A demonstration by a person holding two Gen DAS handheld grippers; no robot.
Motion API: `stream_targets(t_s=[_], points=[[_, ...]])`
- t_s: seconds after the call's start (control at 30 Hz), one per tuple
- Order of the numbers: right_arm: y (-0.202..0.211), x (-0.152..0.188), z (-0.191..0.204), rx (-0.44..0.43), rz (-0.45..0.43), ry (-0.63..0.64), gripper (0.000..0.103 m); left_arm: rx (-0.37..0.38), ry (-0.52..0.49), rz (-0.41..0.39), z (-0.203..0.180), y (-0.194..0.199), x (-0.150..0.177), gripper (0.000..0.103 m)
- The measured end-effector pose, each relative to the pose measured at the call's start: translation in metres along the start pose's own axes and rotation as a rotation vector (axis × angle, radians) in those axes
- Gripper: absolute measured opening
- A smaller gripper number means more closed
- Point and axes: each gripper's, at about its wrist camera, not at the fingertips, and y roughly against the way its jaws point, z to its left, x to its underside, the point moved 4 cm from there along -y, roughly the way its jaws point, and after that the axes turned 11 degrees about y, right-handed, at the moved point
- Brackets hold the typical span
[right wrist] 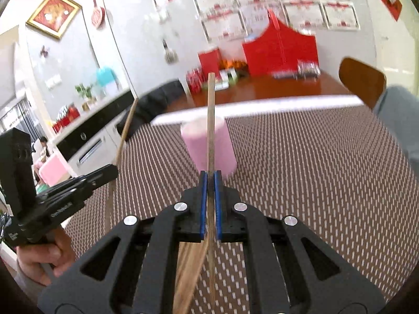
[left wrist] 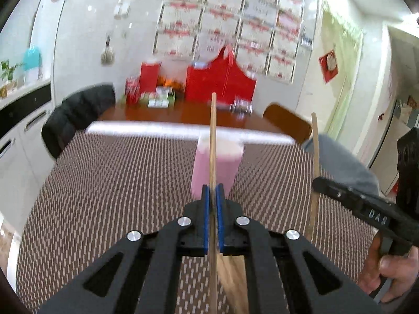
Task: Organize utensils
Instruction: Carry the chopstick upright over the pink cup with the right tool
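Observation:
My left gripper point(left wrist: 212, 191) is shut on a wooden chopstick point(left wrist: 213, 136) that stands upright between its blue pads. My right gripper point(right wrist: 210, 176) is shut on a second wooden chopstick point(right wrist: 211, 110), also upright. A pink cup point(left wrist: 216, 164) stands on the woven mat just ahead of both grippers; it also shows in the right wrist view point(right wrist: 209, 147). The right gripper point(left wrist: 318, 183) with its chopstick point(left wrist: 315, 141) shows at the right of the left wrist view. The left gripper point(right wrist: 115, 168) with its chopstick point(right wrist: 125, 130) shows at the left of the right wrist view. More wooden utensils point(right wrist: 188, 269) lie on the mat under the grippers.
A brown and white woven mat point(left wrist: 117, 183) covers the near table. Beyond its white edge is a dark red table point(left wrist: 183, 115) with red bags and boxes point(left wrist: 220, 78). A black jacket point(left wrist: 78, 115) hangs at the left, a wooden chair back point(left wrist: 286, 123) at the right.

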Motion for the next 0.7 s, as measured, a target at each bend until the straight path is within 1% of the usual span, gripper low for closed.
stream_targets(t_s=[0.13,0.2,0.33,0.53,0.7], points=[[-0.009,-0.034,0.002,-0.008,-0.062,0.023,0.005,0.048,-0.021,-0.113,-0.019,-0.005,-0.044,0.005],[-0.012,-0.049,0.002,-0.015,-0.082,0.037,0.005,0.062,-0.024,-0.158,-0.024,-0.004,-0.061,0.005],[-0.019,-0.078,0.005,-0.029,-0.125,0.057,0.005,0.113,0.005,-0.249,-0.029,-0.013,-0.1,0.005],[-0.031,-0.125,0.006,-0.04,-0.197,0.079,0.005,0.172,0.017,-0.358,-0.04,-0.03,-0.133,0.005],[-0.056,-0.151,-0.003,-0.021,-0.238,0.081,0.005,0.195,0.024,-0.396,-0.046,-0.058,-0.148,0.005]])
